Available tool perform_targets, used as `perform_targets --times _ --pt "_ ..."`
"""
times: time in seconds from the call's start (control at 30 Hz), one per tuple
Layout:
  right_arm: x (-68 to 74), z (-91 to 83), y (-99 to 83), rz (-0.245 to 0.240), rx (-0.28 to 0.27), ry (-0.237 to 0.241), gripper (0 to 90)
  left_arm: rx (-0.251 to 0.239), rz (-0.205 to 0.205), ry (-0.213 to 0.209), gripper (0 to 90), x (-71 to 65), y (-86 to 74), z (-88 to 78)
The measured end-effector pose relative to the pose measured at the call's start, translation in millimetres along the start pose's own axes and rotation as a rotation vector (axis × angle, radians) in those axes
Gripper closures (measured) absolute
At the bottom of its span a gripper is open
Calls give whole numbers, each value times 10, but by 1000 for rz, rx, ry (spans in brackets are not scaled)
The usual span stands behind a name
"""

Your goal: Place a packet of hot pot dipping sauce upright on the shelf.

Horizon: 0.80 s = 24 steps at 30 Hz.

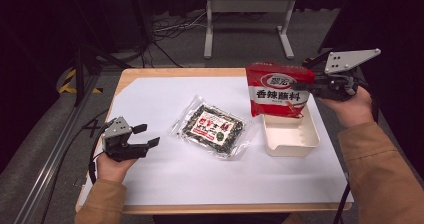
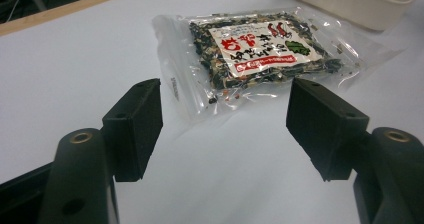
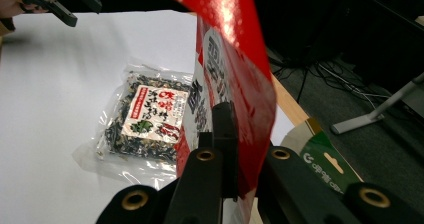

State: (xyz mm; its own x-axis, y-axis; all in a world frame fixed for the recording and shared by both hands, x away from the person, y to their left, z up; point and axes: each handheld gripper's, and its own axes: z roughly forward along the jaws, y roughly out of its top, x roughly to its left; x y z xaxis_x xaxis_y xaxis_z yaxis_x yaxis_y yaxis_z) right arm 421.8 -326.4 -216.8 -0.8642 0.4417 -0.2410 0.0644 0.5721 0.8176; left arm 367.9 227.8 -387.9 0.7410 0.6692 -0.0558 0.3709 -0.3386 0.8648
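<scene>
White sheet-covered table (image 1: 165,184) spans the work area under both tools. Cream tray (image 1: 291,136) sits directly below the right gripper (image 1: 311,86), its near wall bare. Red pouch (image 1: 277,91) hangs upright from the right gripper, jaws clamped together on its upper right edge, its lower end dipping into the tray; from the right gripper view the red film (image 3: 240,84) is pinched flat between the two black jaws. Clear packet of dark dried mix (image 1: 212,128) lies flat on the sheet between the two grippers, just beside the tray and ahead of the left gripper (image 1: 149,136). Left gripper is held low near the table's edge, jaws apart with nothing between them; in its own view the packet (image 2: 260,54) lies just beyond the open tips, not touching.
</scene>
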Motion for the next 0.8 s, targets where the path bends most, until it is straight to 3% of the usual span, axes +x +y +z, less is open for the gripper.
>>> perform_targets --times 0.3,0.6,0.8 --pt "-185 -20 -127 29 20 -46 891 3 -13 23 310 7 -72 -85" --pt "-364 62 -257 66 44 -69 891 12 -42 25 307 13 -143 -151" --pt "-430 158 -324 67 79 -79 890 14 -41 30 306 18 -158 -168"
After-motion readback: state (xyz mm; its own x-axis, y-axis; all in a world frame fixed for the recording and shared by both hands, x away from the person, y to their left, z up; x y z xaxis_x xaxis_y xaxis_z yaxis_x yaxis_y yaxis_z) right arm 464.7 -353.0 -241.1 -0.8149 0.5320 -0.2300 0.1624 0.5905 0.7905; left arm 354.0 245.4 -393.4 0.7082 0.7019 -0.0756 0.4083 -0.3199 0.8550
